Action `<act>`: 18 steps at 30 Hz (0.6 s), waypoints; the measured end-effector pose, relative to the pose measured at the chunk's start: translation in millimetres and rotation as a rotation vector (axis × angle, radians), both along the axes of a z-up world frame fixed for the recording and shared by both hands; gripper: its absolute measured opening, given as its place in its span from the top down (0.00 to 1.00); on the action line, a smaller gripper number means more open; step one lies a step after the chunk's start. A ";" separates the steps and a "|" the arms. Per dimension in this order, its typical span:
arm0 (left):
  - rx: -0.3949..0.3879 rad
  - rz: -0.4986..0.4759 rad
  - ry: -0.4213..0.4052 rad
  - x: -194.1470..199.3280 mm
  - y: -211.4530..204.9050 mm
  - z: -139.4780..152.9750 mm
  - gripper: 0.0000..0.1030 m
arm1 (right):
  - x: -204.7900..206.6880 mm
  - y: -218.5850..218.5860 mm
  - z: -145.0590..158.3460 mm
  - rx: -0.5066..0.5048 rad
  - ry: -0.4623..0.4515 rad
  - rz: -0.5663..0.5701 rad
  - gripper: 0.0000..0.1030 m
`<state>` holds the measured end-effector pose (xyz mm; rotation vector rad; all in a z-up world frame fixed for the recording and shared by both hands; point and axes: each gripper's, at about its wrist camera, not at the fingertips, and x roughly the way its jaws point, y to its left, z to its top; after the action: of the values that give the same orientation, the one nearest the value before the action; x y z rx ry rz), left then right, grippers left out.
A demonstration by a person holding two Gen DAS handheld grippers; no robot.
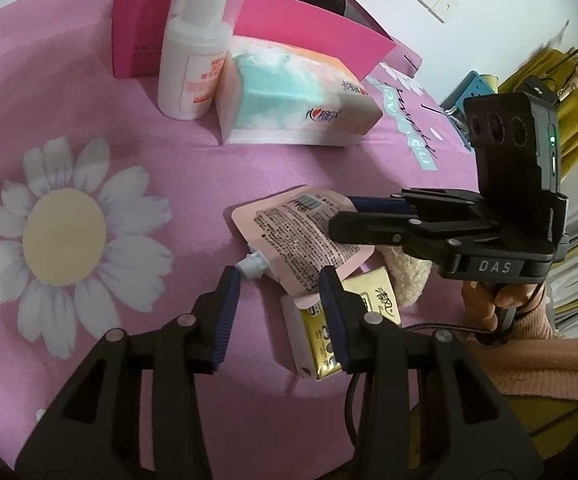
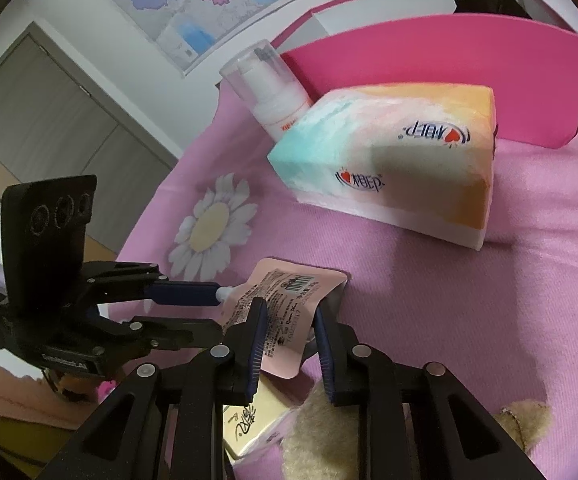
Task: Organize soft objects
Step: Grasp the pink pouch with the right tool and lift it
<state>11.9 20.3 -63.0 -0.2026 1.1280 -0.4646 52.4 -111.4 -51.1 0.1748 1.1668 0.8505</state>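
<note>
Right wrist view: right gripper [image 2: 289, 314] pinches pink spout pouch [image 2: 289, 300] edge, on pink cloth [image 2: 489, 300]. Left gripper [image 1: 279, 280] narrow, pads straddling pouch, contact unclear; tissue pack [image 1: 289, 100] behind.

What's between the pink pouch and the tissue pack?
Nothing: bare pink cloth separates the pouch from the tissue pack; both wrist views show it.

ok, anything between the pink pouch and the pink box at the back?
Yes. The tissue pack and the white pump bottle stand side by side just in front of the pink box, between it and the pouch. The pouch would likely have to go over them.
</note>
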 end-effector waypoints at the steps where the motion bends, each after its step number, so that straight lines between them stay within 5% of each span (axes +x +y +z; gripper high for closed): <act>1: 0.000 0.000 -0.004 0.2 -0.6 1.5 0.59 | -1.1 -1.9 2.3 0.000 -0.008 -0.002 0.78; 18: 0.019 -0.038 -0.222 15.4 -9.9 74.6 0.59 | 0.0 -30.1 76.1 0.060 -0.199 -0.063 0.78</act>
<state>27.3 10.5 11.6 -0.1102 0.9200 -0.4972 52.4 -141.5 24.9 0.1707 0.9457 0.8280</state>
